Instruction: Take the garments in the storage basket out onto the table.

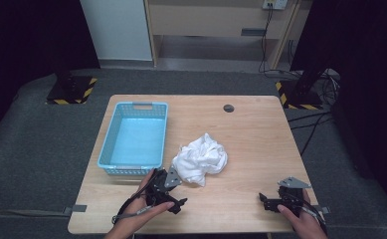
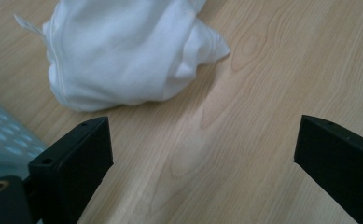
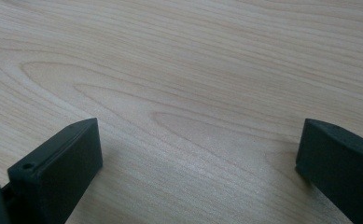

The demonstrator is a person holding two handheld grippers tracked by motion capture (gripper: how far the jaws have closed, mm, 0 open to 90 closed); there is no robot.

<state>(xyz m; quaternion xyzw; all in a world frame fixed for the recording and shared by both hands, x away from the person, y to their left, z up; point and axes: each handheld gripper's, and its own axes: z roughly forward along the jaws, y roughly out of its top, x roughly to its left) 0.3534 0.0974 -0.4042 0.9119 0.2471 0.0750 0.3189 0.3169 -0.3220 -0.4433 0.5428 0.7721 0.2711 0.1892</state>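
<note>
A light-blue plastic basket [image 1: 134, 139] is sitting empty on the left of the wooden counter [image 1: 250, 149], a dark round grommet [image 1: 229, 108] lying near its far edge.

— We record the table [image 1: 250, 149] as pale wood-look board, smooth, with a faint sheen and clear grain in both gripper views.

— Agreed. The cloth [image 1: 201, 159] at its centre we log as soft white fabric, matt and crumpled, with a stitched hem seen in the left gripper view.

— At nine o'clock from it, the basket [image 1: 134, 167]: light blue plastic, perforated walls, slightly glossy.

— The left gripper [image 2: 202, 154] and right gripper [image 3: 198, 154] have jaws of black plastic, matt and smooth; we note a brass-coloured metal insert on the left one.
</note>
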